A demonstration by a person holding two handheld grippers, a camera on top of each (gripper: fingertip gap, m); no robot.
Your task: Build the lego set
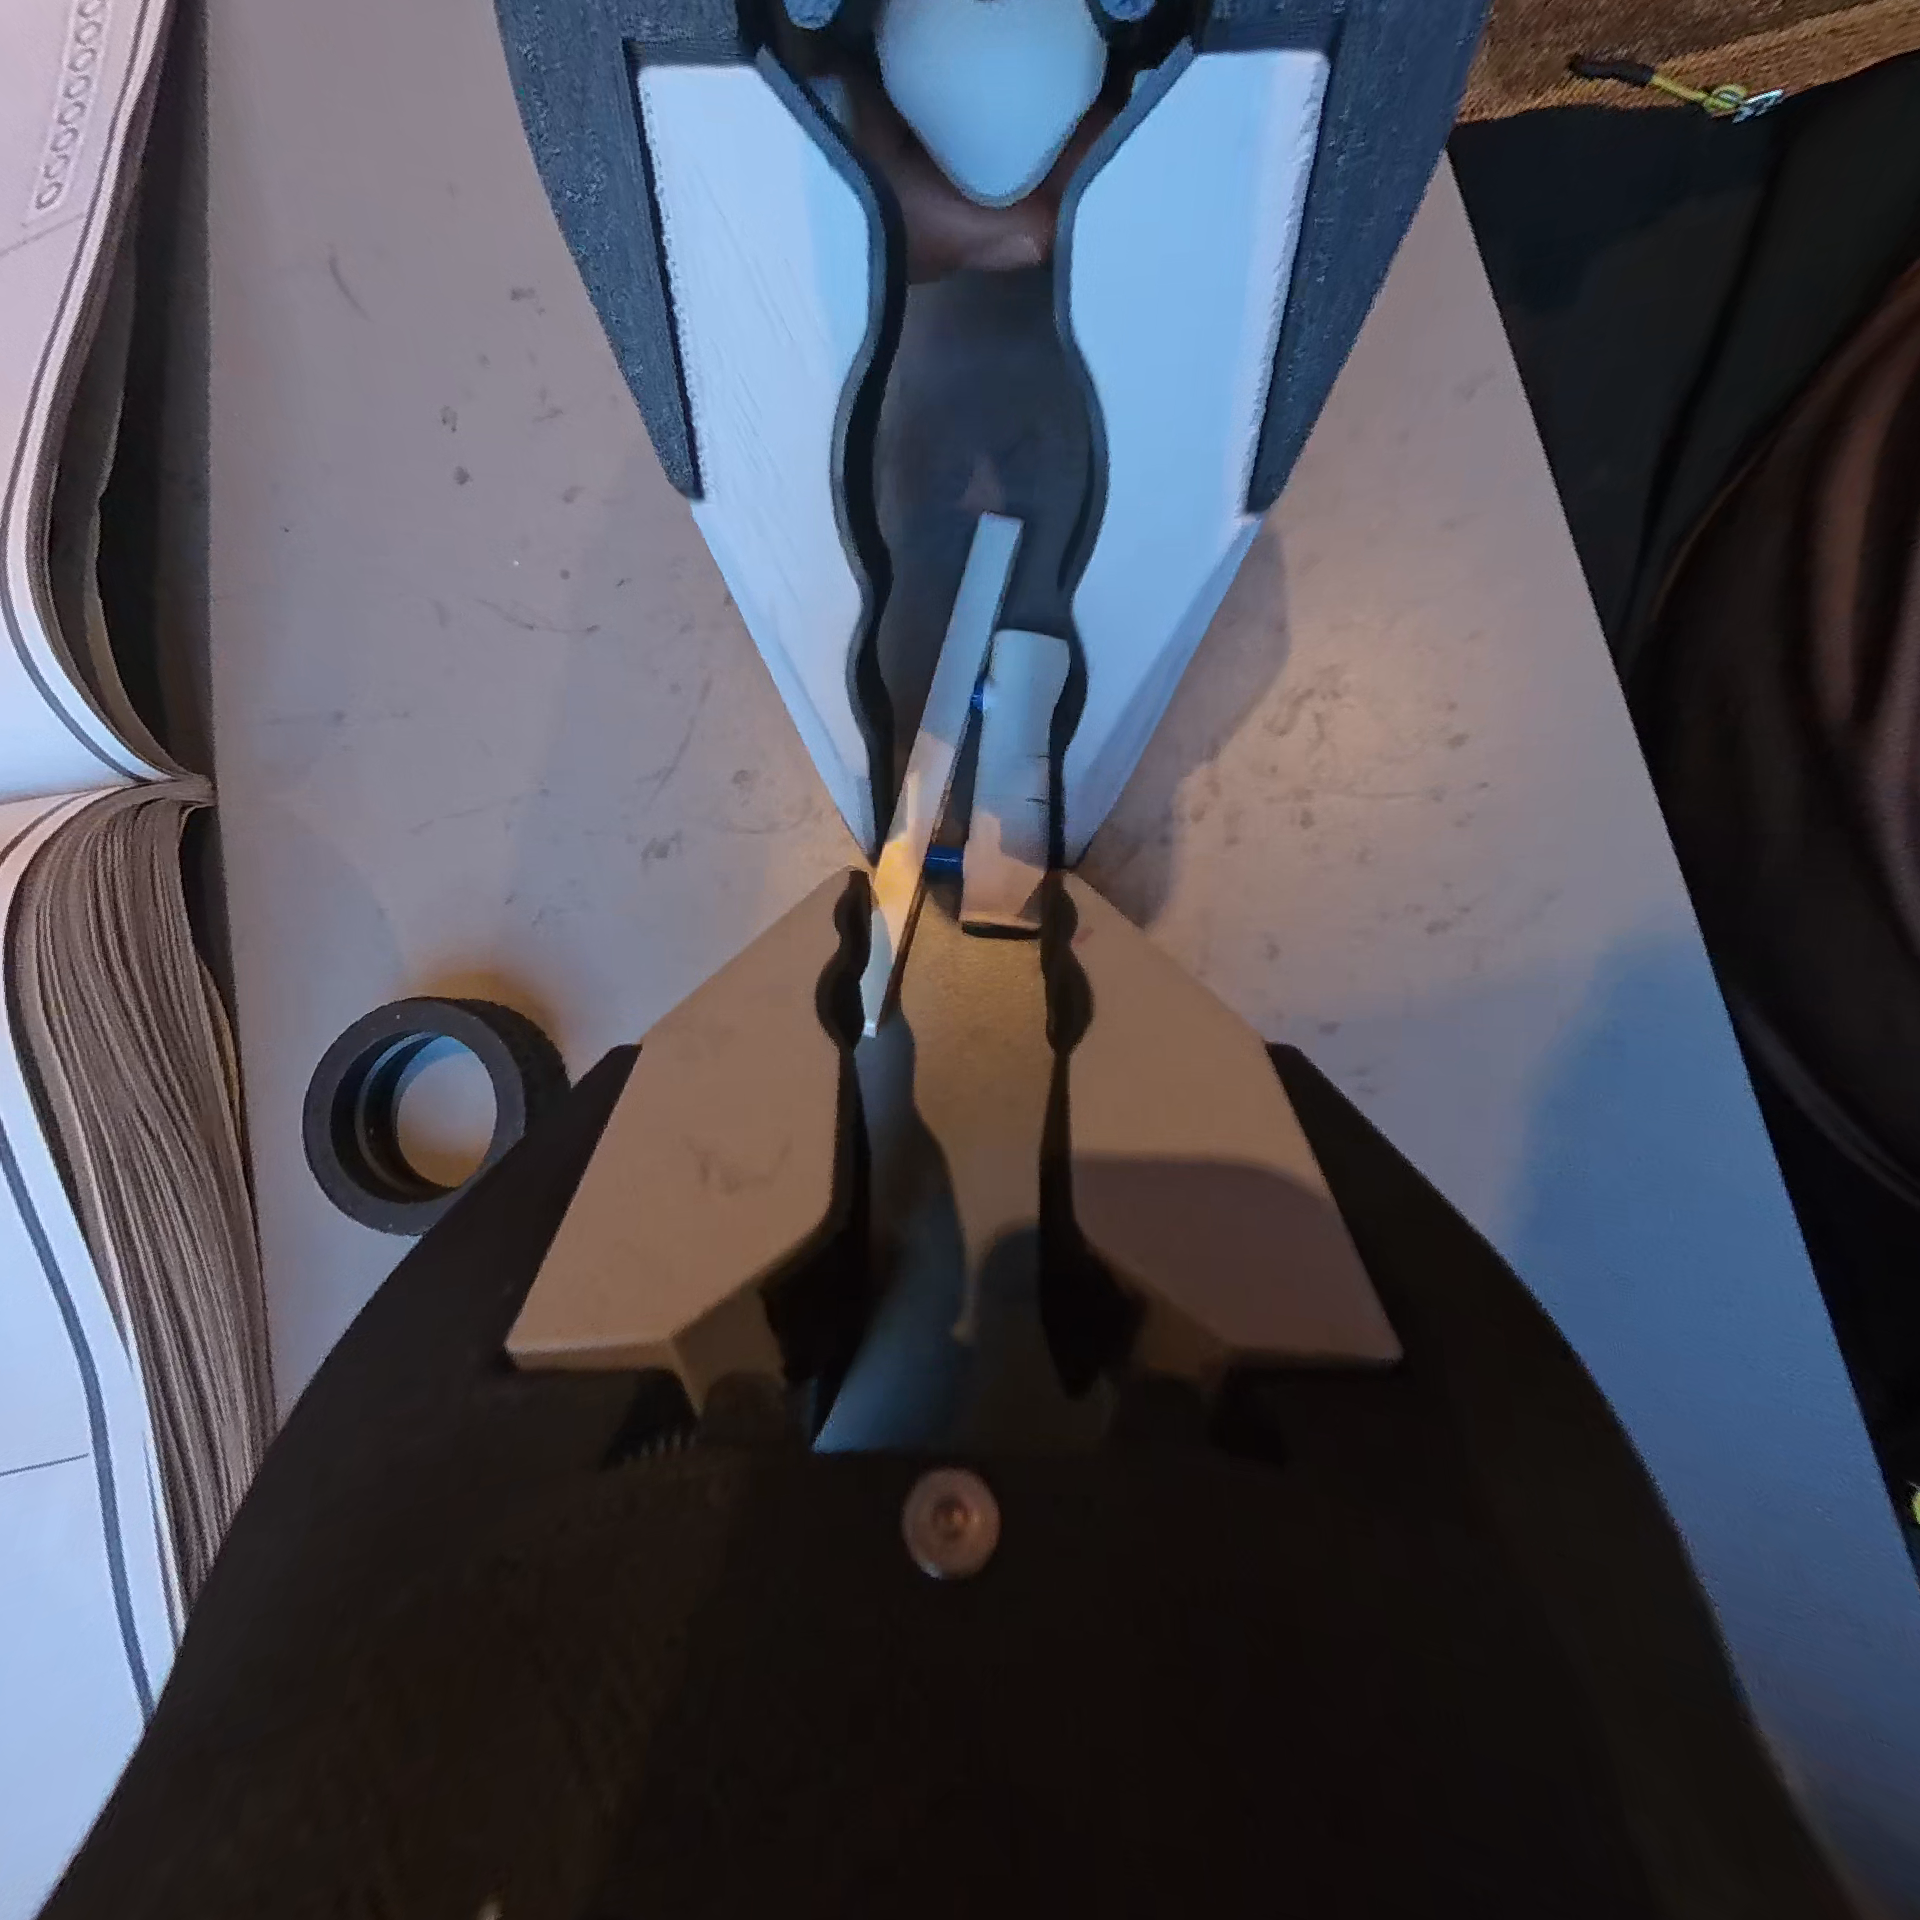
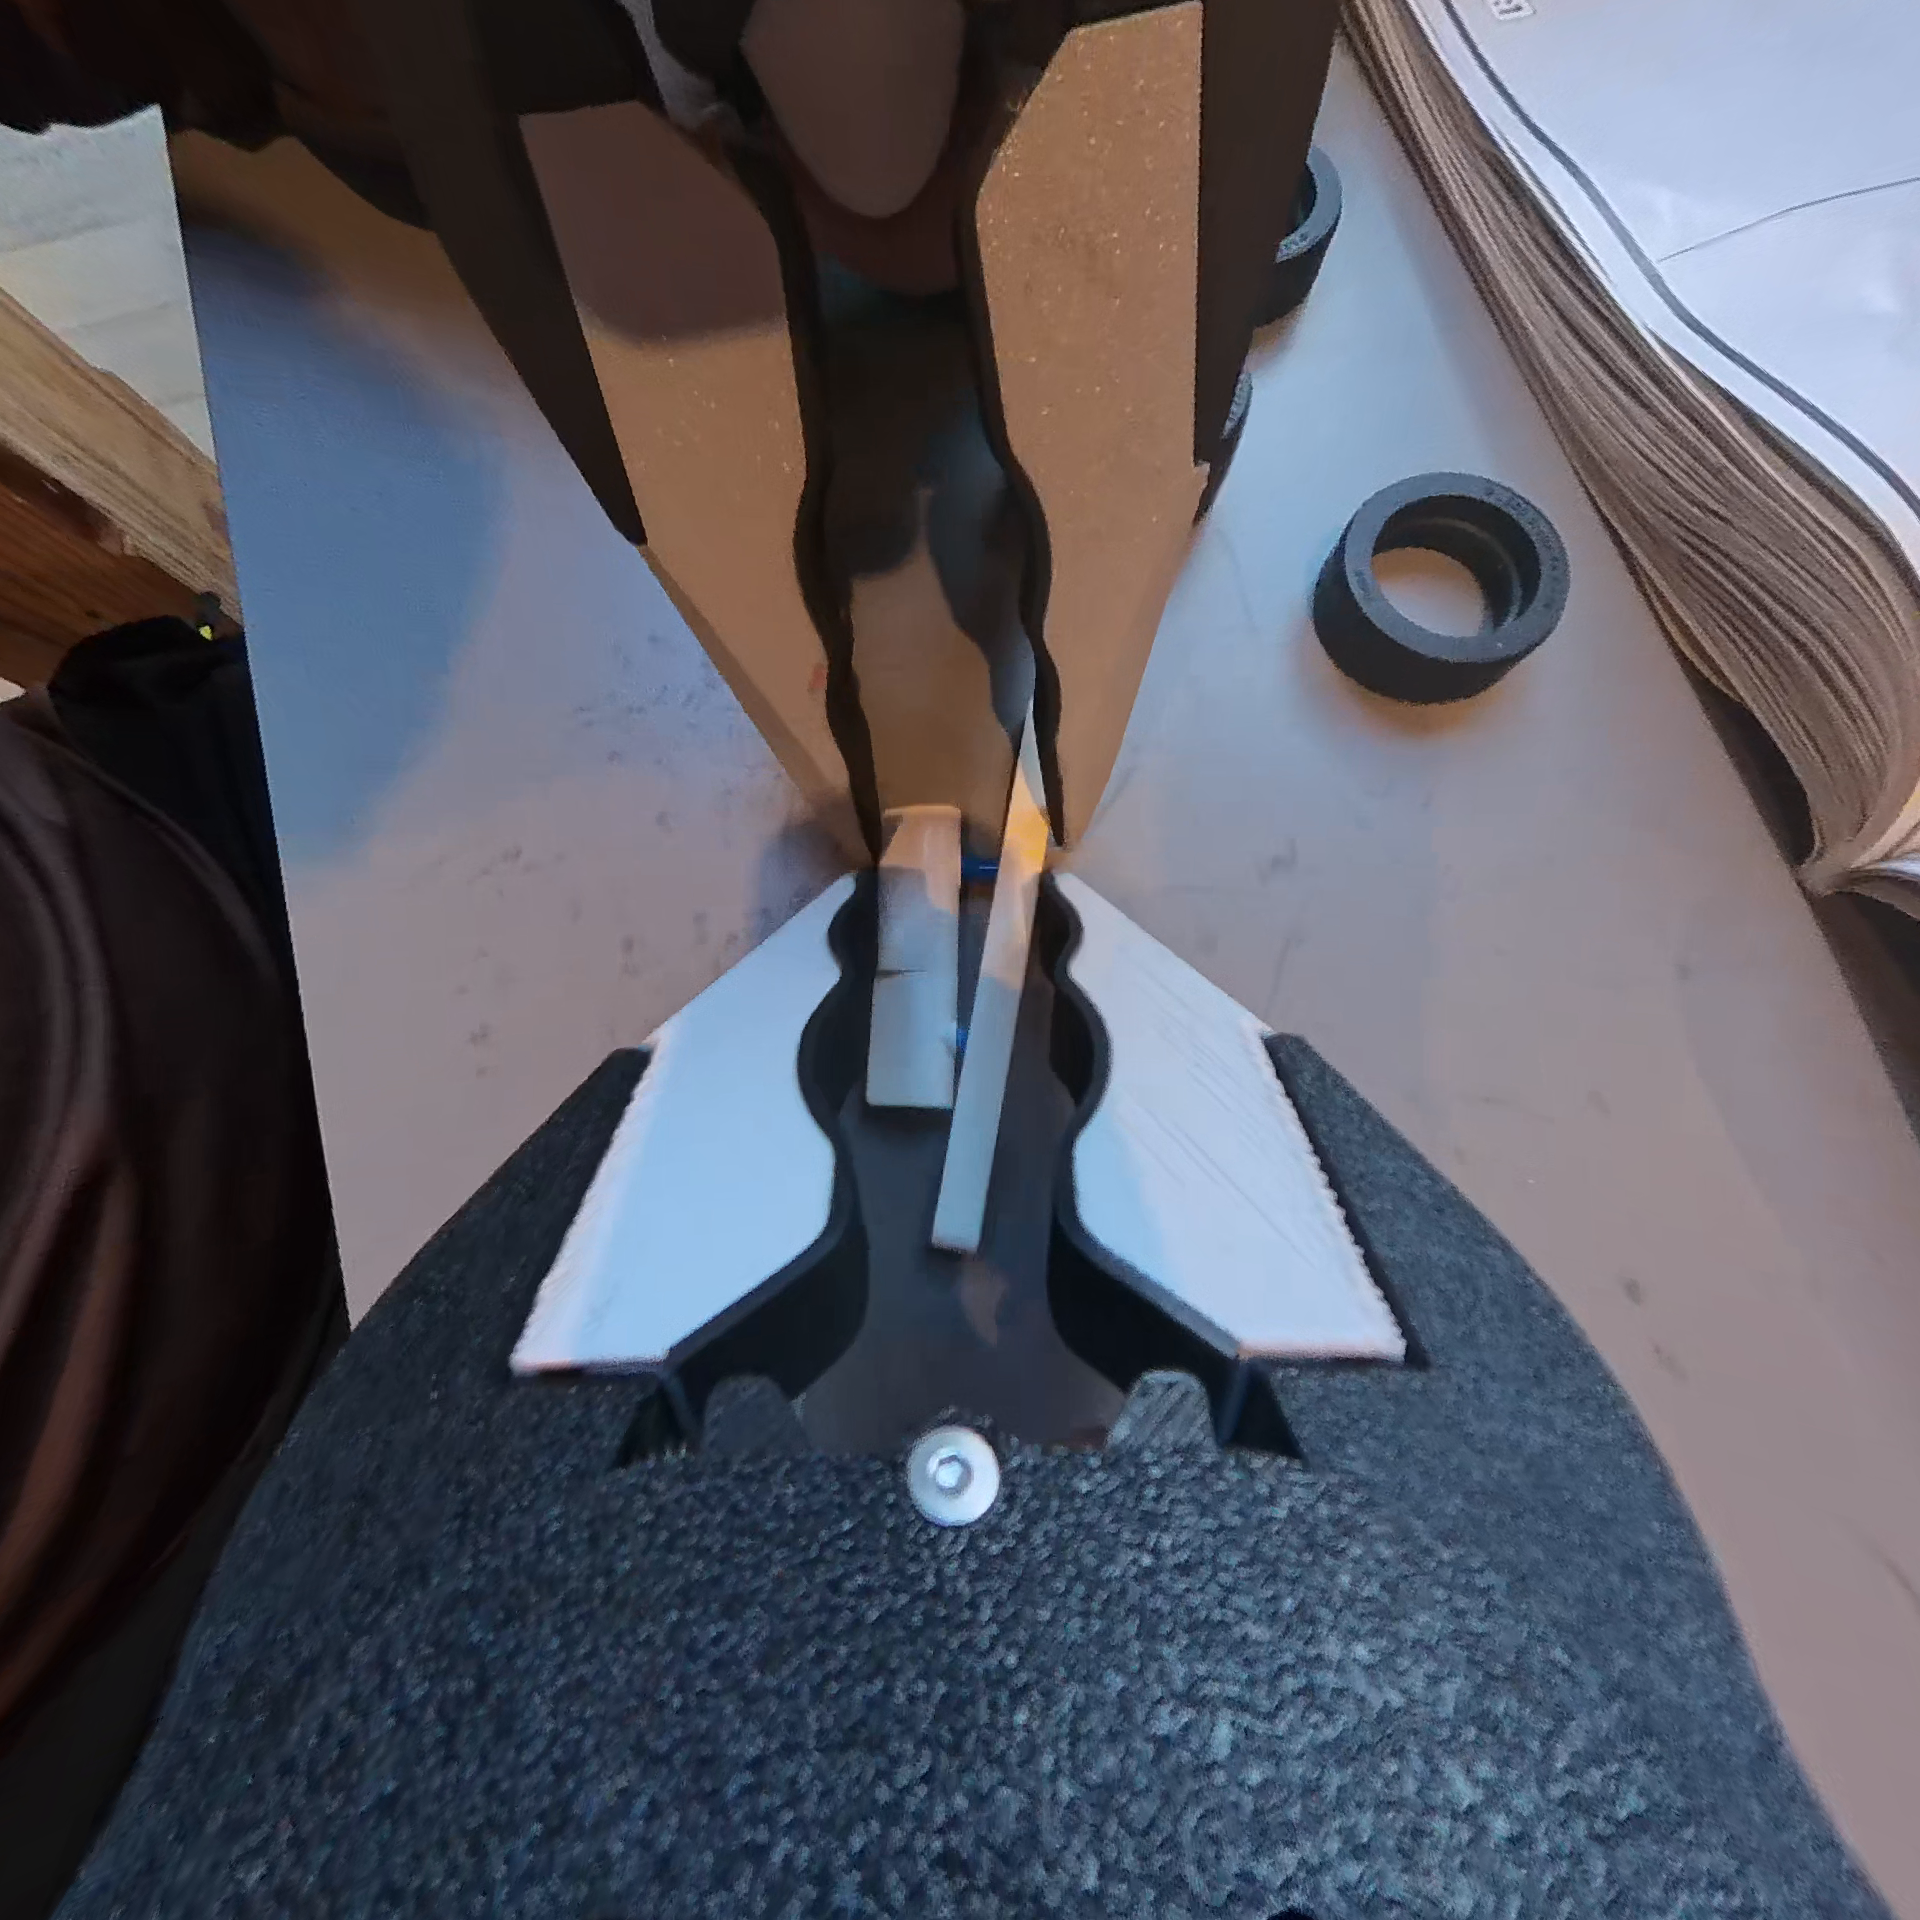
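Pale scuffed tabletop [image 1: 436, 623] lit warm amber at centre with cool bluish shade toward one edge, thick open booklet [image 2: 1714, 436] lying along one side, wooden furniture edge [image 2: 94, 488] beyond the far corner, brown carpet-like floor [image 1: 1621, 62] past the table edge.

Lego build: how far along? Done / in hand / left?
Done: little visible; no finished model in either view.
In hand: the left gripper and right gripper meet tip to tip over grey beams with a blue pin, apparently being joined.
Left: black tyres lie loose by the open instruction book.
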